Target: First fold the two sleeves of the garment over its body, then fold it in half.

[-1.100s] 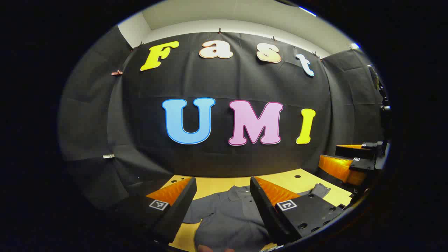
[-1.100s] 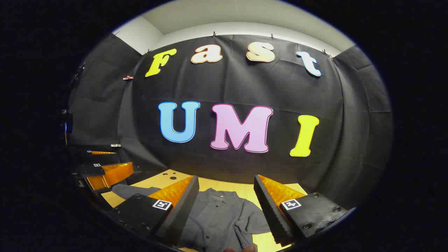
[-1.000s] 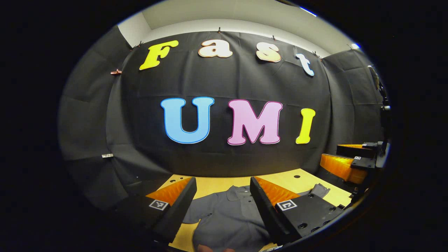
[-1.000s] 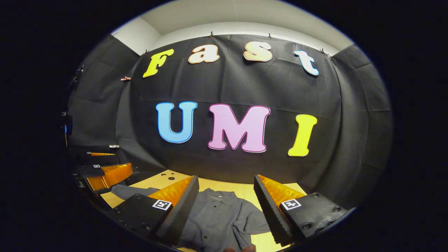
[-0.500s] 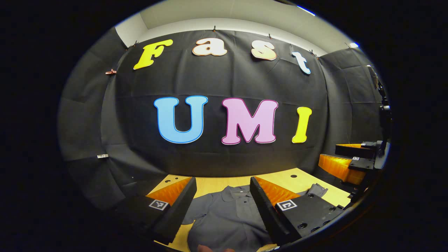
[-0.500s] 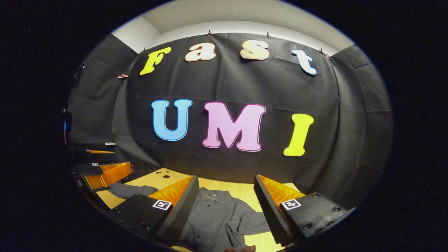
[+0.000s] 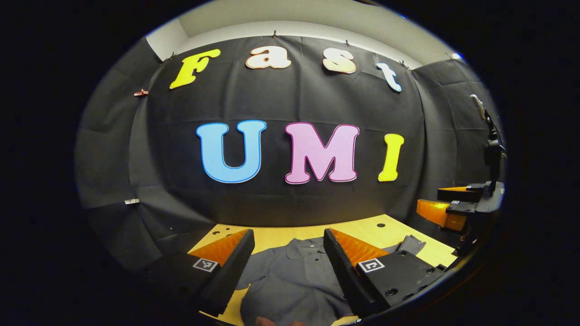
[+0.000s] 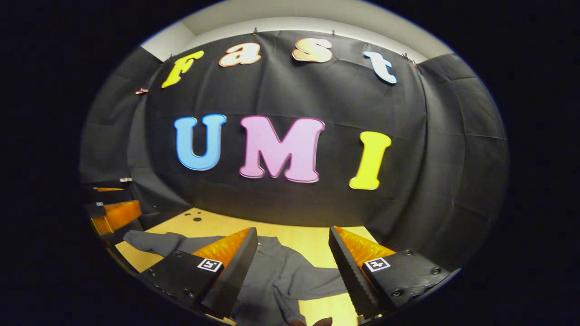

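Note:
A grey button-up shirt (image 7: 290, 276) lies spread on the wooden table (image 7: 385, 232), collar toward the far wall. In the left gripper view my left gripper (image 7: 287, 235) hovers open above the shirt's chest, nothing between its fingers. One sleeve end (image 7: 411, 244) reaches out to the right, below my right gripper (image 7: 455, 206). In the right gripper view my right gripper (image 8: 293, 231) is open over the shirt (image 8: 276, 276). One sleeve (image 8: 324, 277) runs toward its right finger and the other sleeve (image 8: 149, 240) stretches left toward my left gripper (image 8: 108, 213).
The black cloth wall stands close behind the table's far edge. Small holes (image 8: 195, 216) mark the tabletop (image 8: 308, 242) near its back left corner. A person's fingertip (image 8: 317, 322) peeks in at the bottom of the right gripper view.
The right gripper view has swung right and tipped down, so more tabletop and the far sleeve show. The left gripper has barely drifted. Both grippers stay open.

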Demonstrator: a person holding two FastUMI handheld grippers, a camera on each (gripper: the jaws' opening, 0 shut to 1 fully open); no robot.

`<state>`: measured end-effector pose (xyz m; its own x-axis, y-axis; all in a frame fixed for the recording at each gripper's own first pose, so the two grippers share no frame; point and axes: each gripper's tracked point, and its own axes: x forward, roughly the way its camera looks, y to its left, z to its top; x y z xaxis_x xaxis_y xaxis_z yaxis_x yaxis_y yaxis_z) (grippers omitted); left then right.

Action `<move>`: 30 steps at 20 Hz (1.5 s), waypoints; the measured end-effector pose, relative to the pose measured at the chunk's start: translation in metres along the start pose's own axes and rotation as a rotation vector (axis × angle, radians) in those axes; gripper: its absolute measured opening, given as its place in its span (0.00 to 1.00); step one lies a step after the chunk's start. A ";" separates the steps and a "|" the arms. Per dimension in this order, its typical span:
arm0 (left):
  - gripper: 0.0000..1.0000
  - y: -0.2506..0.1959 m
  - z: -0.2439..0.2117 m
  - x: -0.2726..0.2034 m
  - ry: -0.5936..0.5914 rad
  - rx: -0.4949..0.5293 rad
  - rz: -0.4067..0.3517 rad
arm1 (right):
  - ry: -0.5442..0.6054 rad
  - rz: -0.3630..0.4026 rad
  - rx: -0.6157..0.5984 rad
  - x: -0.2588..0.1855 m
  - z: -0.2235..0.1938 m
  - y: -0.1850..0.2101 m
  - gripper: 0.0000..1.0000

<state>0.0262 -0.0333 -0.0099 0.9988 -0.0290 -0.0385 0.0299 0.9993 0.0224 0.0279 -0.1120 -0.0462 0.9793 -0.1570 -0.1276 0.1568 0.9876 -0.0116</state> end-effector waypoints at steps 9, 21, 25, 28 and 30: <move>0.96 -0.028 -0.010 0.019 0.053 0.052 0.021 | 0.182 -0.190 0.014 0.071 -0.095 -0.169 0.98; 0.98 -0.058 -0.029 0.043 0.165 0.053 0.112 | 0.473 -0.123 0.100 0.152 -0.259 -0.253 0.98; 0.98 -0.063 -0.031 0.048 0.189 0.051 0.159 | 0.552 -0.081 0.138 0.168 -0.303 -0.262 0.98; 0.98 -0.070 -0.034 0.050 0.204 0.056 0.178 | 0.596 -0.055 0.206 0.178 -0.325 -0.261 0.98; 0.97 -0.076 -0.034 0.052 0.212 0.054 0.182 | 0.609 -0.049 0.242 0.181 -0.334 -0.261 0.98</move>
<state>0.0750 -0.1096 -0.0475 0.9580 0.1622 -0.2366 -0.1418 0.9847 0.1010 0.1220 -0.3953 -0.3974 0.7338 -0.0986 -0.6722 0.2936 0.9383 0.1828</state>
